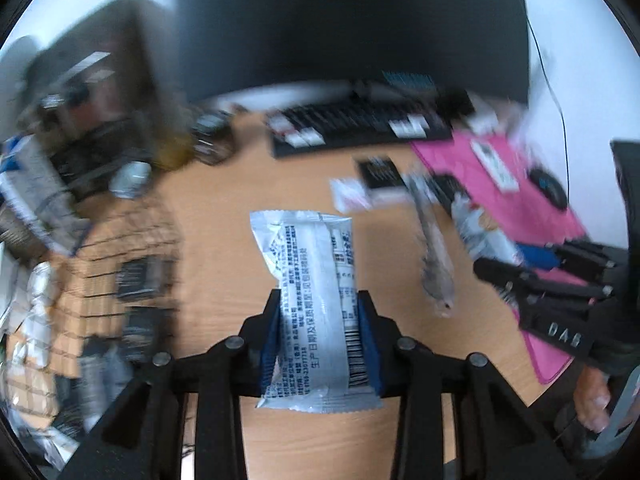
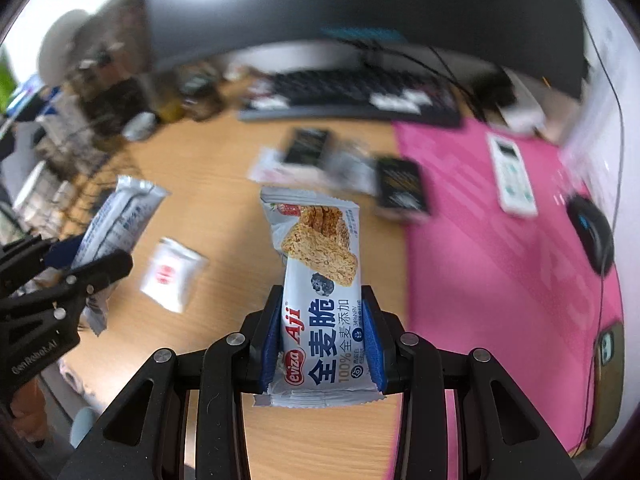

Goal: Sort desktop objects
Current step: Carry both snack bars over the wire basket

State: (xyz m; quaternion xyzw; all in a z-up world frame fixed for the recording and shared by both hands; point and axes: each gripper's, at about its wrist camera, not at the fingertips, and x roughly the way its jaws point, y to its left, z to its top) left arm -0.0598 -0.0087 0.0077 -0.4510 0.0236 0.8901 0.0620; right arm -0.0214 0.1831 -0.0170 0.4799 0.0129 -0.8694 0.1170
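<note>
My left gripper (image 1: 319, 300) is shut on a silver-white snack bar wrapper (image 1: 312, 264), printed back side up, held above the wooden desk (image 1: 224, 200). My right gripper (image 2: 322, 296) is shut on a second cereal bar (image 2: 322, 276) with its front label showing. In the right wrist view the left gripper (image 2: 80, 256) is at the left with its bar (image 2: 116, 220). In the left wrist view the right gripper (image 1: 496, 272) is at the right with its bar (image 1: 484, 236). A wire basket (image 1: 92, 264) with packets stands at the left.
A black keyboard (image 2: 356, 92) and monitor (image 1: 352, 20) are at the back. A pink mat (image 2: 500, 240) holds a white remote (image 2: 512, 176) and black mouse (image 2: 592, 232). Black packets (image 2: 402, 188), a small white sachet (image 2: 172, 276) and a grey wrapper (image 1: 434, 256) lie on the desk.
</note>
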